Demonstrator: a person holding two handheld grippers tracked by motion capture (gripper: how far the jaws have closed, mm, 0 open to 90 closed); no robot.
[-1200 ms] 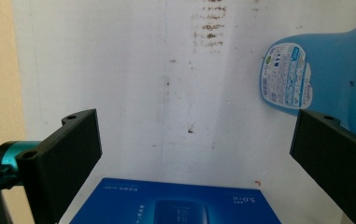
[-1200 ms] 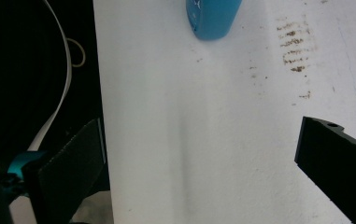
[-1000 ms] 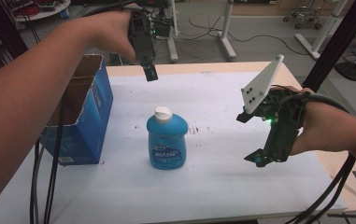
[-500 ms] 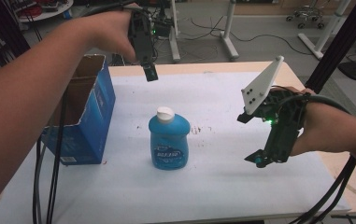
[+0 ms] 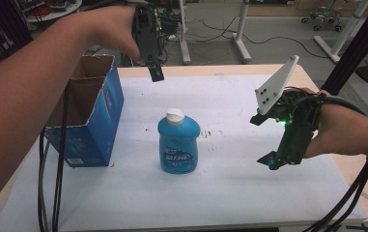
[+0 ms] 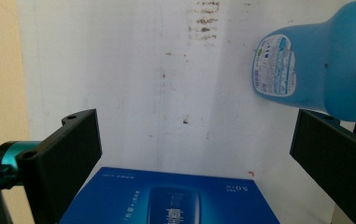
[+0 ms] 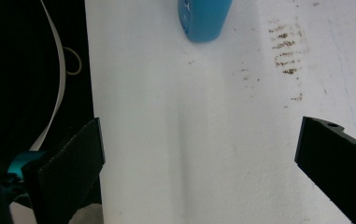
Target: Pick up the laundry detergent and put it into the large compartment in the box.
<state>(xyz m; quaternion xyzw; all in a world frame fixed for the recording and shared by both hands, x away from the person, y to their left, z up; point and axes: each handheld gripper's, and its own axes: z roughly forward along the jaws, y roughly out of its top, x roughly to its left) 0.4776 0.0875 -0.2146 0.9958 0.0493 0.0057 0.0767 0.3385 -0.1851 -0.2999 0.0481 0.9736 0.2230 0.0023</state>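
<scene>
1. The blue bottle (image 5: pixel 178 142) stands up straight in the middle of the white table (image 5: pixel 230 193). Its white cap (image 5: pixel 175 115) is on top. The open blue box (image 5: pixel 92 113) stands to its left, near it but not touching.

2. The left gripper (image 5: pixel 155 72) hangs high over the back of the table, past the bottle. Its jaws are wide apart and hold nothing. In the left gripper view the bottle (image 6: pixel 316 70) sits off to one side, not between the jaws.

3. The right gripper (image 5: pixel 270 162) hovers to the right of the bottle, well apart from it. Its jaws are also wide apart and empty.

4. I think the job now is to grab the bottle, and the box looks like the place for it. To do it well, a gripper should line up first, so the bottle sits right between the two jaws.

5. It is best to grip the fat body of the bottle, not the small cap. A bump from one jaw could tip the bottle over.

6. There is lots of bare table between the bottle and the right gripper, so that side is easy to come in from.

7. The left side is tighter because the box wall is near. The right edge of the table is close behind the right hand, and cables (image 5: pixel 51 183) hang at the left edge, so moves there should be slow.
</scene>
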